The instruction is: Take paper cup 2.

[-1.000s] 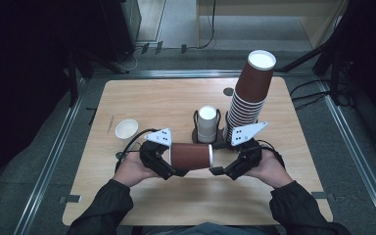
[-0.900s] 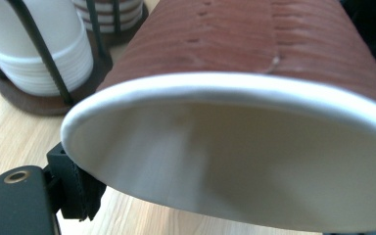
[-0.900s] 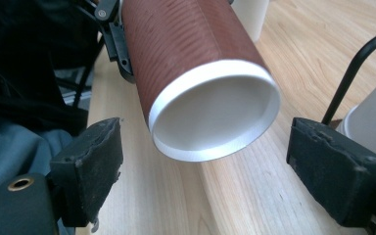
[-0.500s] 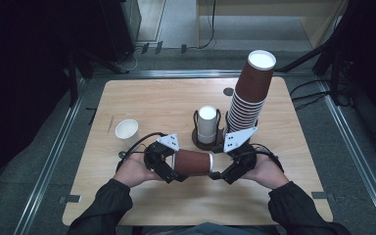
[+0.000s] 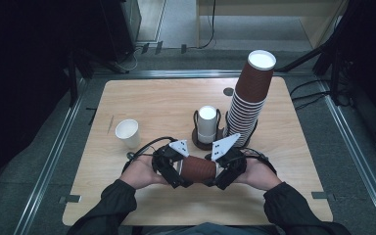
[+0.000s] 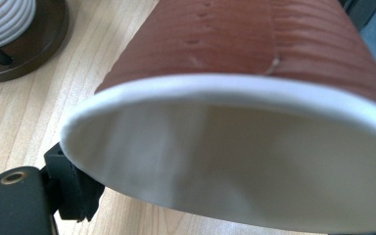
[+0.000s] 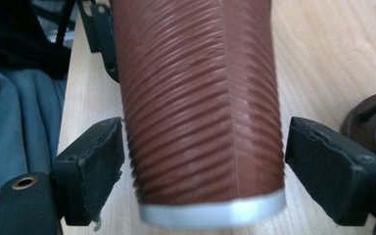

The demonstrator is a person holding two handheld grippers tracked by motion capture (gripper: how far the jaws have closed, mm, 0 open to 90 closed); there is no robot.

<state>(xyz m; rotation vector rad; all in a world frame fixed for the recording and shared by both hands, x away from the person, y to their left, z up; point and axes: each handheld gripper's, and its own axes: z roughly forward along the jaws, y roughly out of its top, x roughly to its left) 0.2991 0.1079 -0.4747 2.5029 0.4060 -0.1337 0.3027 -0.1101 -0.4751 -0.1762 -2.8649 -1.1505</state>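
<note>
While my left tool [image 5: 181, 171] clamps the brown cup's [image 5: 199, 170] rim, my right tool [image 7: 205, 171] straddles its base, unclenched, above the surface [image 5: 166, 103].

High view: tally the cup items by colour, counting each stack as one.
Brown single cup, on its side: 1
Brown cup stack: 1
White loose cup: 1
White cup stack: 1
Total: 4

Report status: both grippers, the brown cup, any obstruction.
Left gripper clamps the brown cup at its rim end. Right gripper open, jaws straddling the base, gap on one side. Cup holder close behind.
</note>
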